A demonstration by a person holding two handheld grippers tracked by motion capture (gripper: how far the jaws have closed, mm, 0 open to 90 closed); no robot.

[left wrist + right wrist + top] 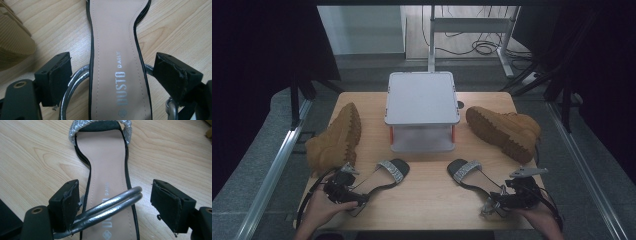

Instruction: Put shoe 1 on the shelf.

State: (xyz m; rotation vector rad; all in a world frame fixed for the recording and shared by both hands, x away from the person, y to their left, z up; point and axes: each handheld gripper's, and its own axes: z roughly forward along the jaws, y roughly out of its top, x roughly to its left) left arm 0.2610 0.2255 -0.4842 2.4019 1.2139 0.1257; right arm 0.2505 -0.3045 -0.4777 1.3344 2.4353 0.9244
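Lying between each tongs' spread jaws, left sandal point(113, 50) and right sandal point(107, 170).

The desk point(427, 195) is light wood with a visible grain. At its far middle stands a grey 2-level stand point(422, 97) on short red posts. A tan boot point(335, 138) lies on its side at the left, sole facing the stand; another tan boot point(506, 131) lies at the right. Nearer the front edge lie 2 black sandals with glittery silver toe straps: the left sandal point(384, 176) and the right sandal point(472, 175), well apart.
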